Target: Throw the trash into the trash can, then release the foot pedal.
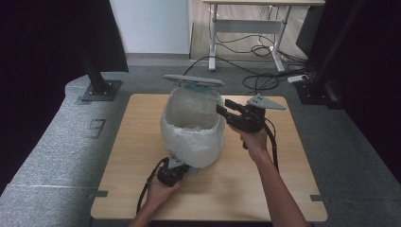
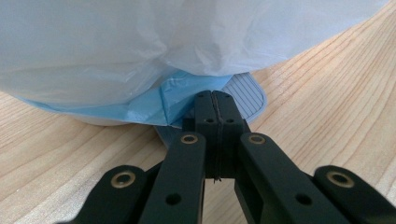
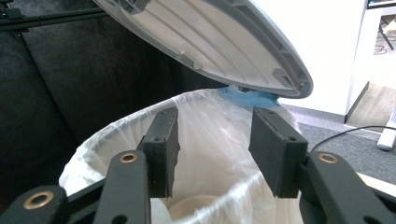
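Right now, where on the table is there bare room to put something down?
The table is bare along its left edge beside the bin, and in the near right corner past the right forearm. It is crowded at the bin's foot, where the left gripper presses the pedal, and at the rim by the right gripper.

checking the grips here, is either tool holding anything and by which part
Nothing is gripped. The left tool is shut, its tip on the grey ribbed pedal of the white-bagged bin. The right tool is open over the bin's mouth.
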Demonstrator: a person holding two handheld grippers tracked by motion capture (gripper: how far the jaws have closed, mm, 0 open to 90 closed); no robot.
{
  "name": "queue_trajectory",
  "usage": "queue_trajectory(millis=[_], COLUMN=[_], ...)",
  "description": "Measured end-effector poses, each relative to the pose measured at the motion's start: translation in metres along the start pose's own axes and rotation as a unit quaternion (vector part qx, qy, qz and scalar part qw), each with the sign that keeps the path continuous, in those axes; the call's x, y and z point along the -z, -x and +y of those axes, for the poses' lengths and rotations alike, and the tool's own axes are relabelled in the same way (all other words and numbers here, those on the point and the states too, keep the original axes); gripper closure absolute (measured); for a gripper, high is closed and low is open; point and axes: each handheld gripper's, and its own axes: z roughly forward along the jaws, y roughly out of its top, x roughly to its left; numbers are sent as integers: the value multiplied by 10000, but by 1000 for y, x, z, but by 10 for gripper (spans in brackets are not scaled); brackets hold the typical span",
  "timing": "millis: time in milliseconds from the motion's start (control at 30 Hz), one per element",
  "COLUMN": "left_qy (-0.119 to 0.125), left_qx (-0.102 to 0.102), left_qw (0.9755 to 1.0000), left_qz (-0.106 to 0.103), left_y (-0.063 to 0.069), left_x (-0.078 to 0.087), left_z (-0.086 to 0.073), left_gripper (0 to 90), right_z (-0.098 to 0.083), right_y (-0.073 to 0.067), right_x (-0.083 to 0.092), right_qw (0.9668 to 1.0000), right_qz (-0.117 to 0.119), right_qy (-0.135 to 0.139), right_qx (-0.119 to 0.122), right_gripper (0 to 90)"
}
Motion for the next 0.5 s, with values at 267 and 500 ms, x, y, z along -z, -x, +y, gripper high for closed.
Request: queue_trajectory(millis=[267,500], left_qy=[8,57], left_qx=[39,102], left_qw=[10000,9999], left_qz=[-21,-89], left_y=[-1,-2], left_x=[0,2], left_z=[0,0], left_gripper=[900,834], right_z=[-9,-23], right_y=[8,16], right_x=[20,34], right_qw=[10000,9999], right_qz=[-20,-109], right_qy=[17,-34], right_qx=[-30,-36], right_gripper=[514,514])
